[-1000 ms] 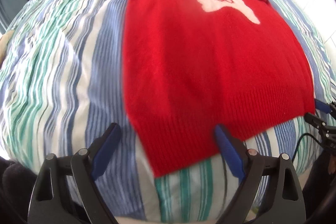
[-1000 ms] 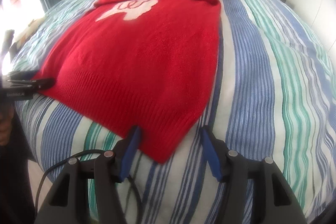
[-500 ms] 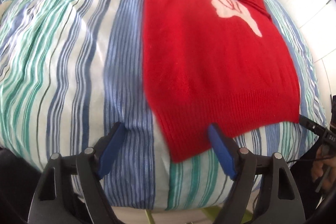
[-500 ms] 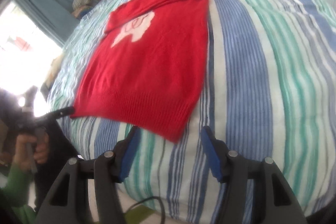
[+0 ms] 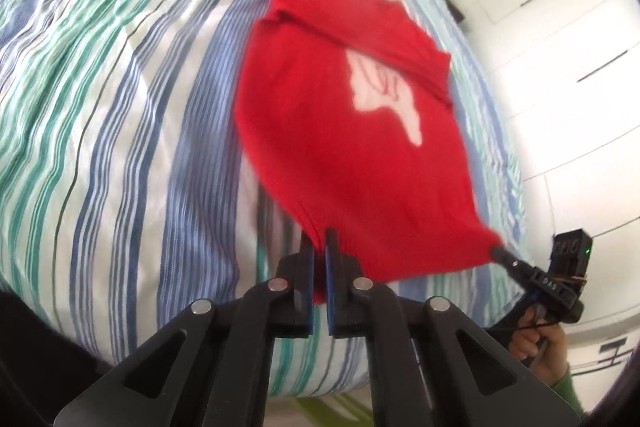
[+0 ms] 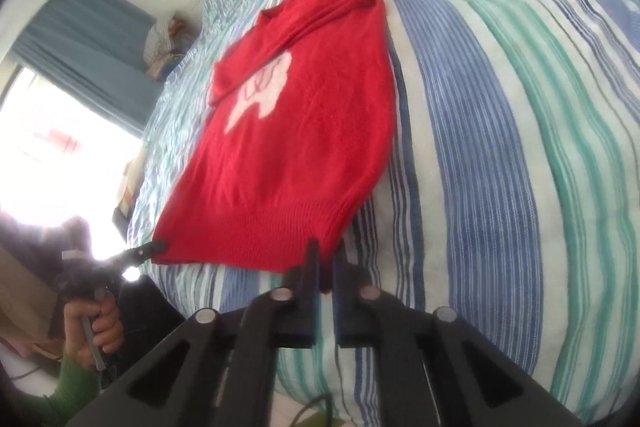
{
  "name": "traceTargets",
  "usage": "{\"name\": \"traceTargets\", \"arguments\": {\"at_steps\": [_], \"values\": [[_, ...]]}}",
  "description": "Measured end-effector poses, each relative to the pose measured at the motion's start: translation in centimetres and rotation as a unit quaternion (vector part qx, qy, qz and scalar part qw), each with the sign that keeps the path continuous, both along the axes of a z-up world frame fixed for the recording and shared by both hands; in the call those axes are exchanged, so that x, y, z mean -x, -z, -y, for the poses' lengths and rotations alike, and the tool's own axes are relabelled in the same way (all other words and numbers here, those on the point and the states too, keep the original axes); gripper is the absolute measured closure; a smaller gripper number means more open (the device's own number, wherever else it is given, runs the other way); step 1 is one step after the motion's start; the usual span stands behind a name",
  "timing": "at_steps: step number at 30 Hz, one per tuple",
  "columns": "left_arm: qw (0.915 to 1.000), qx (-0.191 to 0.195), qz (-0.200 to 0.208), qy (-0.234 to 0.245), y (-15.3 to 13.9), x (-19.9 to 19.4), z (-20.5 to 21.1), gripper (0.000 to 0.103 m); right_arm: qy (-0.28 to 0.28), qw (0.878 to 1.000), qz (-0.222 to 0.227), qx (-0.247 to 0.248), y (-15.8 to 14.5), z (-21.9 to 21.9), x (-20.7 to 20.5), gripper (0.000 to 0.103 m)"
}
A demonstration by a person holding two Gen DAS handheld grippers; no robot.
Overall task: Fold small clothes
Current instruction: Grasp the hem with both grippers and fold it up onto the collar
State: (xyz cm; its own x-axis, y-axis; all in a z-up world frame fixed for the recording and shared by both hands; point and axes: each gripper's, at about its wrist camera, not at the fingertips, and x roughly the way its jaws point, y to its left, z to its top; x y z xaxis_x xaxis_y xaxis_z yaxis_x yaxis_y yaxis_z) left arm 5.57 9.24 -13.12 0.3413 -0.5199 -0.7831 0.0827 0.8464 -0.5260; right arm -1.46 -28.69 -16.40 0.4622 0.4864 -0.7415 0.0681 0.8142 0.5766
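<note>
A small red knitted sweater (image 5: 352,131) with a white motif lies on the striped bed, sleeves folded across its top; it also shows in the right wrist view (image 6: 296,131). My left gripper (image 5: 319,241) is shut on the left corner of the ribbed hem and lifts it off the bed. My right gripper (image 6: 325,251) is shut on the right hem corner. Each gripper shows in the other's view, pinching the far hem corner: the right gripper (image 5: 500,251) and the left gripper (image 6: 156,247). The hem hangs stretched between them.
The bed (image 5: 100,107) has a blue, green and white striped cover (image 6: 520,107). White cupboard doors (image 5: 560,47) stand to the right. A blue curtain (image 6: 80,43) and a bright window are at the left, with a pile of clothes (image 6: 164,43) by the bed's far side.
Both grippers have shut on the sweater's lower hem corners and lifted them off the bed. Before, both were open with the hem lying flat between their fingers.
</note>
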Motion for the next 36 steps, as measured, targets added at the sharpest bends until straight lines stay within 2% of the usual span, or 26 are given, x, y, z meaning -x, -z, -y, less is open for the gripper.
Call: {"name": "traceTargets", "arguments": {"at_steps": [4, 9, 13, 16, 19, 20, 21, 22, 23, 24, 25, 26, 27, 29, 31, 33, 34, 35, 36], "values": [[0.9978, 0.03, 0.049, -0.034, -2.1, -5.3, -0.5, 0.101, 0.026, 0.999, 0.034, -0.014, -1.5, 1.5, -3.1, 0.098], [0.9927, 0.048, 0.081, -0.076, -3.1, -15.2, -0.3, 0.101, 0.061, 0.995, 0.074, -0.016, -3.0, 3.3, -12.0, 0.098], [0.992, 0.029, 0.084, -0.09, -3.0, -23.6, 1.0, 0.101, 0.066, 0.993, 0.093, -0.009, -4.3, 4.4, -21.4, 0.098], [0.9927, 0.003, 0.075, -0.095, -1.7, -29.7, 1.7, 0.101, 0.067, 0.993, 0.094, -0.002, -4.7, 4.9, -28.4, 0.098], [0.9926, -0.02, 0.066, -0.1, -0.1, -34.5, 2.4, 0.101, 0.077, 0.993, 0.084, 0.006, -3.9, 5.3, -34.3, 0.098], [0.9922, -0.03, 0.066, -0.102, 0.5, -35.9, 2.5, 0.1, 0.08, 0.993, 0.081, 0.008, -3.3, 5.6, -36.0, 0.098], [0.9914, -0.043, 0.062, -0.107, 1.0, -36.9, 2.7, 0.093, 0.082, 0.994, 0.076, 0.002, -2.7, 5.7, -37.5, 0.098], [0.9908, -0.054, 0.055, -0.111, 1.5, -37.6, 2.6, 0.09, 0.086, 0.994, 0.072, 0.0, -2.0, 5.9, -38.7, 0.098], [0.9892, -0.069, 0.048, -0.12, 1.8, -38.3, 2.4, 0.077, 0.091, 0.993, 0.071, -0.001, -1.3, 6.0, -39.8, 0.098], [0.9876, -0.078, 0.047, -0.128, 1.8, -38.7, 2.0, 0.058, 0.094, 0.993, 0.07, 0.0, -0.7, 6.1, -40.6, 0.093], [0.986, -0.077, 0.055, -0.137, 1.4, -38.7, 1.4, 0.051, 0.1, 0.993, 0.065, 0.014, -0.2, 6.2, -41.2, 0.087], [0.9843, -0.074, 0.066, -0.146, 0.7, -38.3, 0.7, 0.043, 0.109, 0.992, 0.06, 0.026, 0.0, 6.5, -41.6, 0.068], [0.9828, -0.069, 0.08, -0.151, -0.1, -37.7, 0.1, 0.04, 0.115, 0.991, 0.064, 0.028, -0.1, 6.8, -41.6, 0.055], [0.9816, -0.068, 0.111, -0.14, -1.6, -35.7, -0.3, 0.038, 0.106, 0.99, 0.082, 0.047, -1.2, 7.2, -40.8, 0.055], [0.9837, -0.065, 0.14, -0.092, -2.4, -33.3, 0.9, 0.033, 0.058, 0.99, 0.109, 0.072, -2.9, 6.3, -39.8, 0.055], [0.9862, -0.061, 0.153, -0.02, -1.8, -30.6, 3.0, 0.015, -0.027, 0.987, 0.131, 0.094, -4.3, 4.0, -38.0, 0.055], [0.9865, -0.069, 0.149, 0.009, -0.8, -29.8, 4.3, 0.011, -0.074, 0.982, 0.138, 0.101, -4.6, 2.5, -36.8, 0.055], [0.9857, -0.091, 0.138, 0.032, 0.7, -29.1, 5.3, 0.009, -0.119, 0.977, 0.139, 0.108, -4.4, 0.8, -35.8, 0.055], [0.9829, -0.131, 0.12, 0.049, 2.5, -29.0, 6.2, 0.009, -0.155, 0.972, 0.134, 0.114, -3.8, -0.5, -34.8, 0.055]]}}
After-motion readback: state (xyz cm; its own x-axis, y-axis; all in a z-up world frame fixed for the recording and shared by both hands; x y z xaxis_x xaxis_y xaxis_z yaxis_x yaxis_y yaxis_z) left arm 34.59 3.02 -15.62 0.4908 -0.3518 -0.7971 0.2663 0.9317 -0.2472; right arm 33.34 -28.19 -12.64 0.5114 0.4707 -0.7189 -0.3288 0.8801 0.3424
